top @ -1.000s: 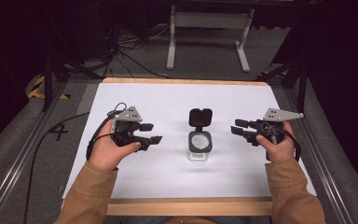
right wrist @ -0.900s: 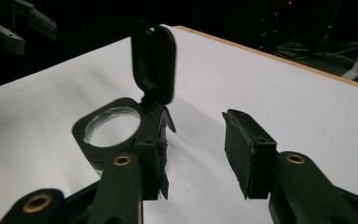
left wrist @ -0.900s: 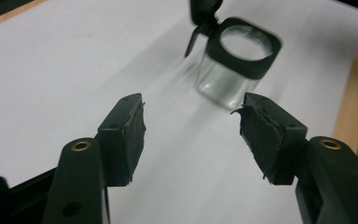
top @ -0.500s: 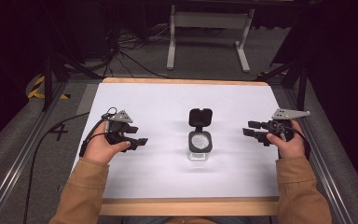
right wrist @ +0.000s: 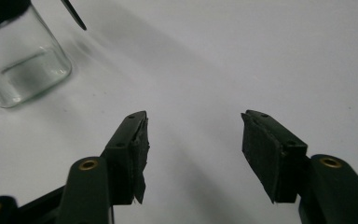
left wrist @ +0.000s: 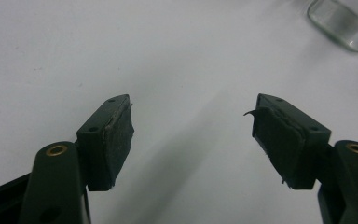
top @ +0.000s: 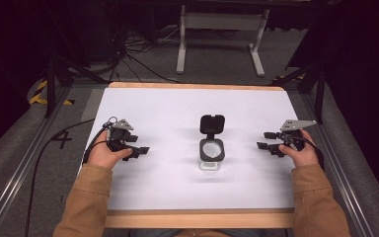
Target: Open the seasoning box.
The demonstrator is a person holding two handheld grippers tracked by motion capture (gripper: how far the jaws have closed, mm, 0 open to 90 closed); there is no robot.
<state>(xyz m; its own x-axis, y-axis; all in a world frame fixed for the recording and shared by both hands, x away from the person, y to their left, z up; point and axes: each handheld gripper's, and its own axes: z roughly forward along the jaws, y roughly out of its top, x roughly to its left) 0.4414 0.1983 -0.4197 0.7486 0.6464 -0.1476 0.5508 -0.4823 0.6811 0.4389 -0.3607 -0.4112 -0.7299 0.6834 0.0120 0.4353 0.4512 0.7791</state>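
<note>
A white table (top: 177,108) holds one small clear glass jar (top: 211,153) at its middle, its one black hinged lid (top: 212,123) flipped up on the far side. At the left, the left gripper (top: 139,149) sits low over the tabletop, well apart from the jar; its jaws have just been opening and hold nothing. At the right, the right gripper (top: 265,140) likewise has just been opening, nothing between its jaws.

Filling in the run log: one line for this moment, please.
left gripper: open, empty | right gripper: open, empty | small clear glass jar, black flip lid open: between them, untouched | white table
</note>
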